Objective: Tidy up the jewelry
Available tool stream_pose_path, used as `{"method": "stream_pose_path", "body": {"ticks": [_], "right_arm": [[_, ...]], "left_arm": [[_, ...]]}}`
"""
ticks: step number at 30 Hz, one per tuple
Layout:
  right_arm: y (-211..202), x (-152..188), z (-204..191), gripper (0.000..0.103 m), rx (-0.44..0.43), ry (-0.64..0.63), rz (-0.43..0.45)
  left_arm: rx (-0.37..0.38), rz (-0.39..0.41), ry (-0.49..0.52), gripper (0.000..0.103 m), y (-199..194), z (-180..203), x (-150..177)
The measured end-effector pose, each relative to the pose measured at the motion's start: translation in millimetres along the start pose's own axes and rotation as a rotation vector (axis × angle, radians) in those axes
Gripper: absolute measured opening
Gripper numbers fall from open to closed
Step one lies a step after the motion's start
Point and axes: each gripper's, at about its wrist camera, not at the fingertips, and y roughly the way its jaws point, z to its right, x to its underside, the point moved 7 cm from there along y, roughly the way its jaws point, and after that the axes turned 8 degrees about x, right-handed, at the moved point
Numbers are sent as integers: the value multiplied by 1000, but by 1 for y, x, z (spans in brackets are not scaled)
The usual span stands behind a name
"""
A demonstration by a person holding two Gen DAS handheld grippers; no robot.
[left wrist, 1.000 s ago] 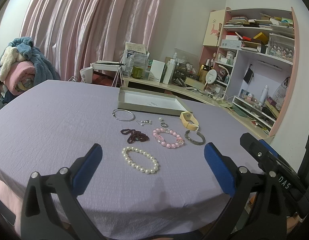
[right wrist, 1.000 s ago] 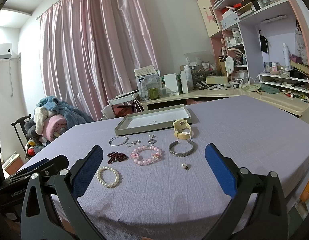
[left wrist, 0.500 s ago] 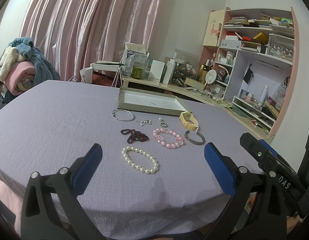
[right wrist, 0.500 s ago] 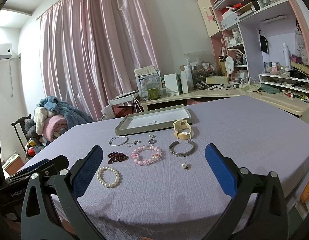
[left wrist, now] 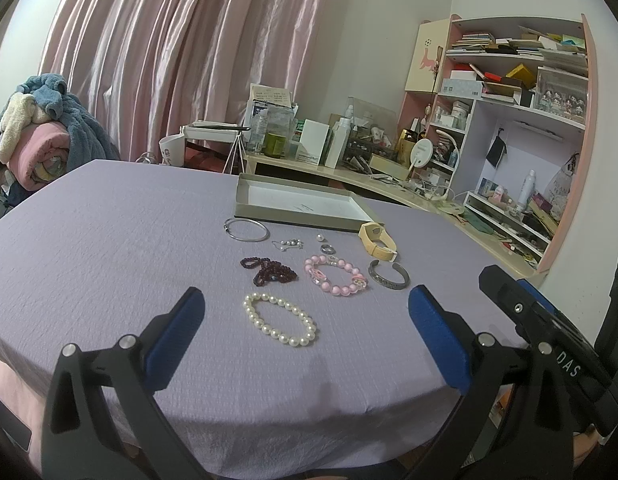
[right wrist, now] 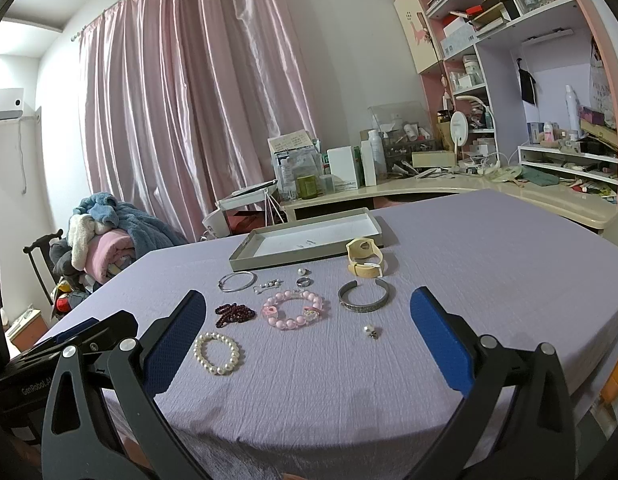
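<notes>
Comparing the left wrist view with the frames before it, nothing had shifted: the left tongs [left wrist: 305, 322] hovered over the near edge of the lilac-covered worktop [left wrist: 89, 248] with their blue pads spread wide and nothing between them, and every piece lay where it had been. A white pearl bracelet [left wrist: 280, 319] lay nearest, between the pads; beyond it were a dark red bead strand [left wrist: 269, 270], a pink bead bracelet [left wrist: 335, 275] and a grey cuff bangle [left wrist: 389, 274], then a thin silver bangle [left wrist: 246, 229] and a cream watch [left wrist: 376, 240] just before the shallow grey tray [left wrist: 301, 205]. From the right wrist view the scene was likewise unchanged: the right tongs [right wrist: 309, 330] hung agape and empty, the same pieces spread apart on the cloth, with a small silver charm [right wrist: 372, 332] lying alone near the cuff.
</notes>
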Motion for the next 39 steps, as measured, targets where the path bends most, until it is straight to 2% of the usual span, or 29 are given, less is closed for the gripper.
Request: {"method": "stream_pose_path", "body": {"ticks": [33, 39], "right_arm": [[0, 0, 3, 102, 1, 3, -4], [11, 6, 5, 102, 22, 0, -35]], "left_arm": [[-2, -3, 1, 101, 0, 0, 0], [-24, -15, -10, 101, 3, 3, 7]]}}
